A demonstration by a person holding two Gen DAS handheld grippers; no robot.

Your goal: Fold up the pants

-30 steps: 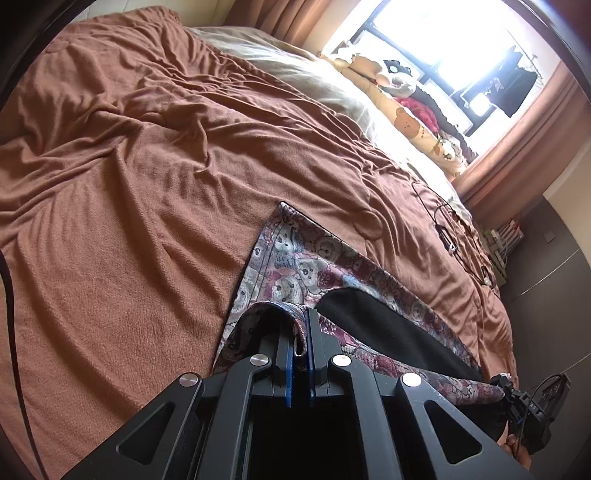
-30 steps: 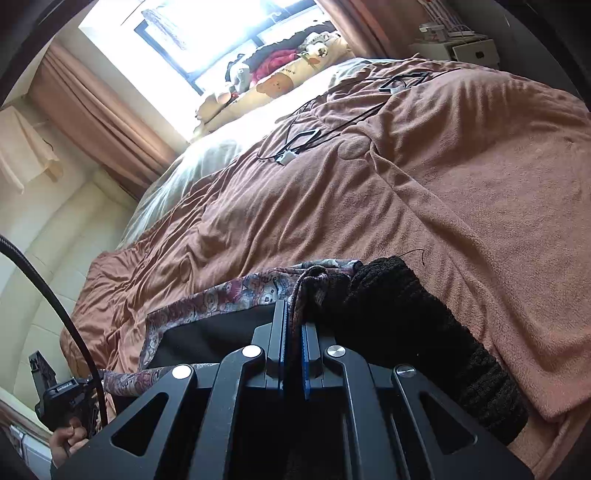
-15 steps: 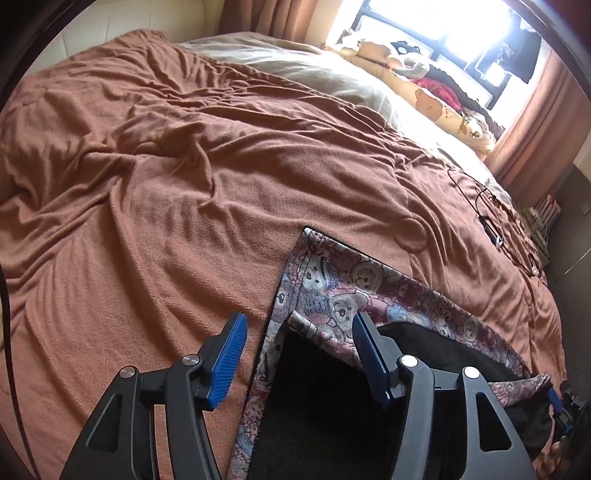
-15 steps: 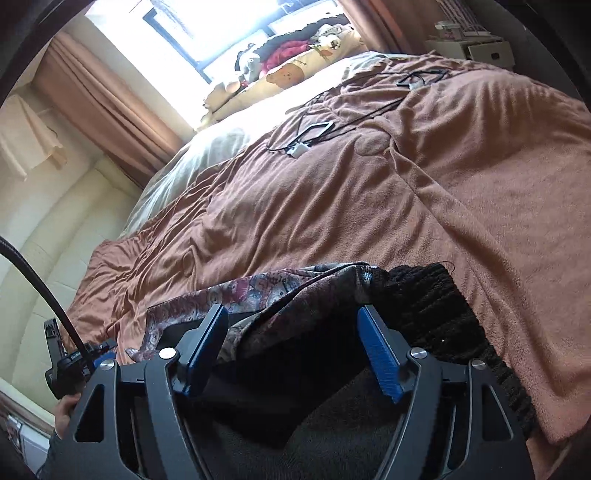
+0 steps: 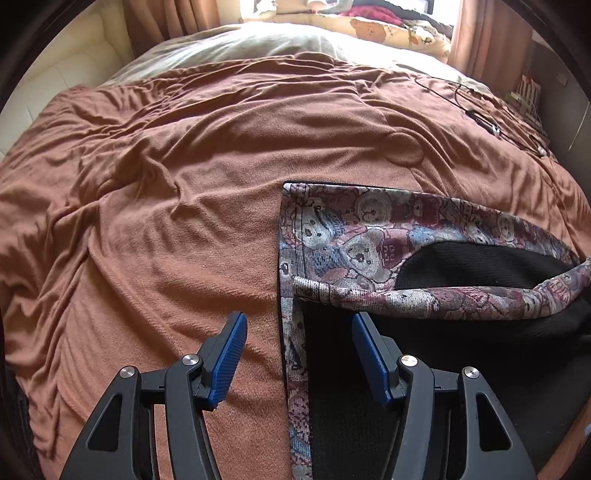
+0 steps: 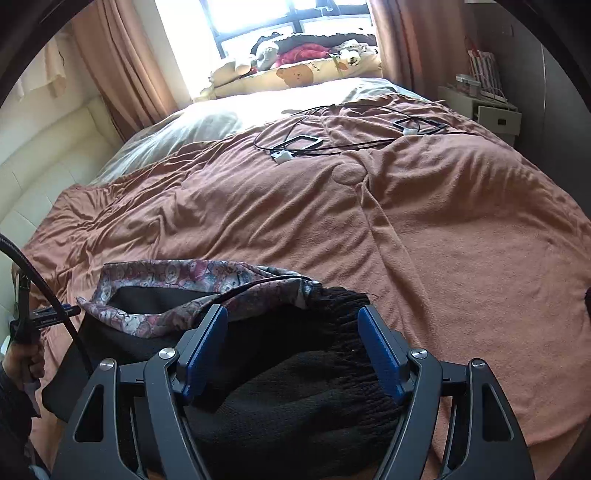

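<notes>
The pants (image 5: 369,236) lie on the brown blanket (image 5: 184,221) that covers the bed, toward the near edge. They are folded over, so the bear-patterned outside shows as a band along the far and left edges, and the black lining faces up in the middle.

In the left wrist view the left gripper (image 5: 299,354) hangs above the left edge of the pants, its jaws spread wide and holding nothing. The blue pad at 7 o'clock is over bare blanket; the one at 5 o'clock is over the black lining. The patterned edge strip runs between them toward 6 o'clock.

In the right wrist view the right gripper (image 6: 291,347) is also spread wide and empty, above the black ribbed waistband (image 6: 332,369) bunched at the right end of the pants. The patterned band lies at 10 o'clock from it.

Farther up the bed, at 12 o'clock, black cables (image 6: 332,144) lie on the blanket. Beyond them a pale sheet (image 6: 221,122) and stuffed toys (image 6: 295,66) sit beneath the bright window (image 6: 258,22).

At 9 o'clock in the right view, the person's hand (image 6: 22,362) grips the other tool's handle.
</notes>
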